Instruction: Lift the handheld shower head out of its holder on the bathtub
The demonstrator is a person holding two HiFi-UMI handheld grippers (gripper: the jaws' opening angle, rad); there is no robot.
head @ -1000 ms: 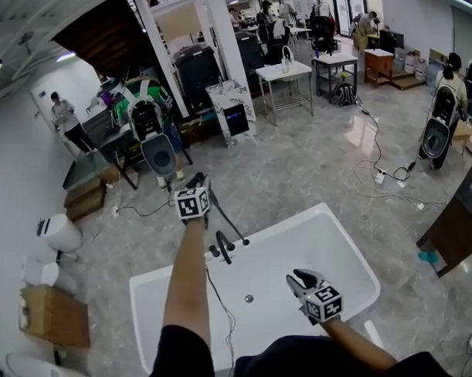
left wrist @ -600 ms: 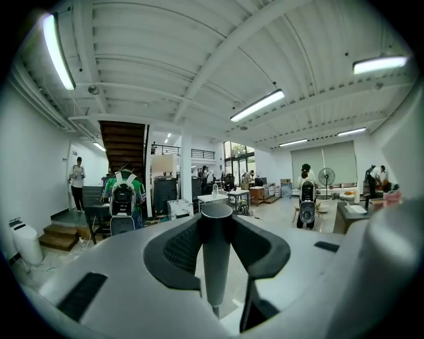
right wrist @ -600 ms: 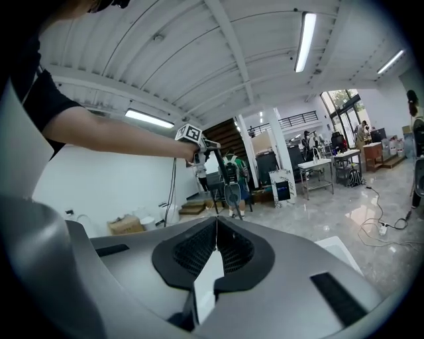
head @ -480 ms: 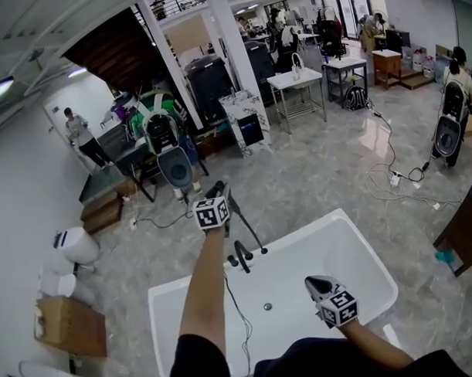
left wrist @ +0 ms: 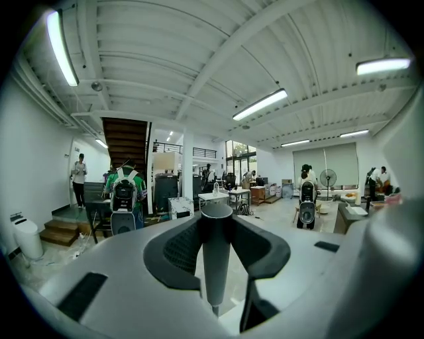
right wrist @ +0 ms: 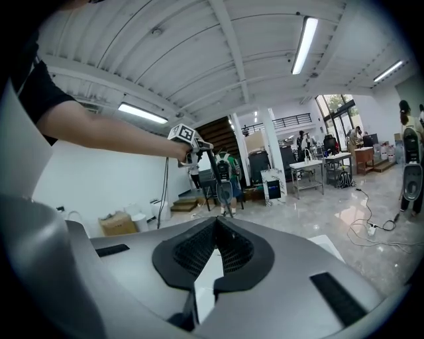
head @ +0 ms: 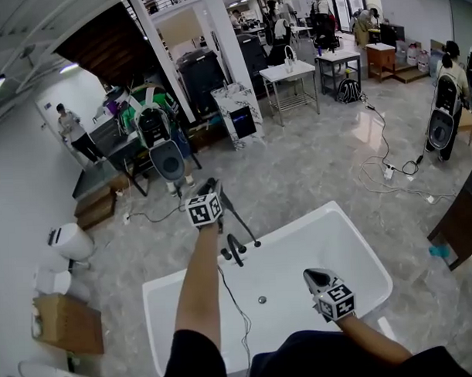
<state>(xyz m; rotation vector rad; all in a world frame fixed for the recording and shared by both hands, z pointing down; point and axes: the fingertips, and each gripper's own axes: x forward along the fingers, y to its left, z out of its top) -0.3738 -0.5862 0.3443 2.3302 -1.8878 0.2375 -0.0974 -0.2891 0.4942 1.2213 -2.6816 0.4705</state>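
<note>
I'm holding the left gripper (head: 210, 185) out at arm's length past the far rim of the white bathtub (head: 354, 249), and its jaws are pinching the shower head (left wrist: 216, 265). In the left gripper view the dark round handle is standing upright right between the two ribbed pads (left wrist: 180, 248). The pads are pressing on it from either side, its flat top is showing just above them, and its narrower lower end is hanging below.

From the head view the shower head is reading as a thin dark rod slanting down and to the right from the jaws. Its lower end is sitting near the tub rim, just right of the dark faucet (head: 233, 250). I cannot tell from here whether that lower end is clear of its holder.

I'm carrying the right gripper (head: 312, 275) over the inside of the tub, well apart from the shower head. In the right gripper view its jaws are pressed together with nothing between them, the tips meeting in a point. Beyond them, the left gripper and the rod are showing off in the distance.
</note>
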